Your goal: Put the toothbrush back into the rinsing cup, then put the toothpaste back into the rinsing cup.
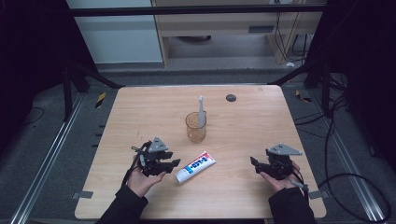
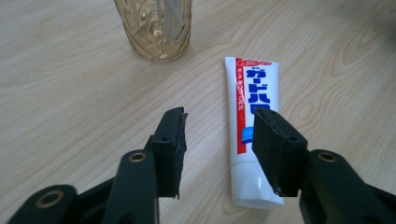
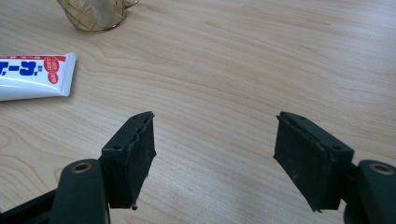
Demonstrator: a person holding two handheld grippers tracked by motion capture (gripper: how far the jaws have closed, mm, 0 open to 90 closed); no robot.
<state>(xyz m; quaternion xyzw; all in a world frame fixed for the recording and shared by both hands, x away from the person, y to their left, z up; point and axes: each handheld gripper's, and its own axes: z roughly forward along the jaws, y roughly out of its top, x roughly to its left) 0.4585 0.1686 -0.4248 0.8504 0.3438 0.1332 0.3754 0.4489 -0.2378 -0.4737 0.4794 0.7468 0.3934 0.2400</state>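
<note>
While I hold both grippers low over the wooden table (image 1: 140, 112), its pale top takes up the middle of the high view, from the dark floor at the upper edge down to my sleeves at the bottom. Next in size, my left gripper (image 1: 173, 163) sits at lower left of centre in that view, cradled in my left hand (image 1: 142, 179), its jaws pointing right toward the tube. Their pads stand moderately apart with nothing between them; in the left gripper view the right-hand pad overlaps the tube's lower part in the frame, but I cannot tell that it touches it. My right gripper (image 1: 253, 163) lies at lower right of the high view, well apart from the tube, jaws pointing left; in the right gripper view they stand wide over bare wood, holding nothing. The amber cup (image 1: 195, 127) stands upright at the centre of the high view, above the tube, and appears at the top edge of both gripper views. The toothpaste tube (image 1: 195, 166), white with red and blue print, lies flat just below the cup, slanting from lower left to upper right, just beside my left jaws. A pale toothbrush (image 1: 201, 111) stands in the cup, leaning slightly. Smallest, a dark round disc (image 1: 230, 98) lies near the table's far edge, upper right of the cup.
</note>
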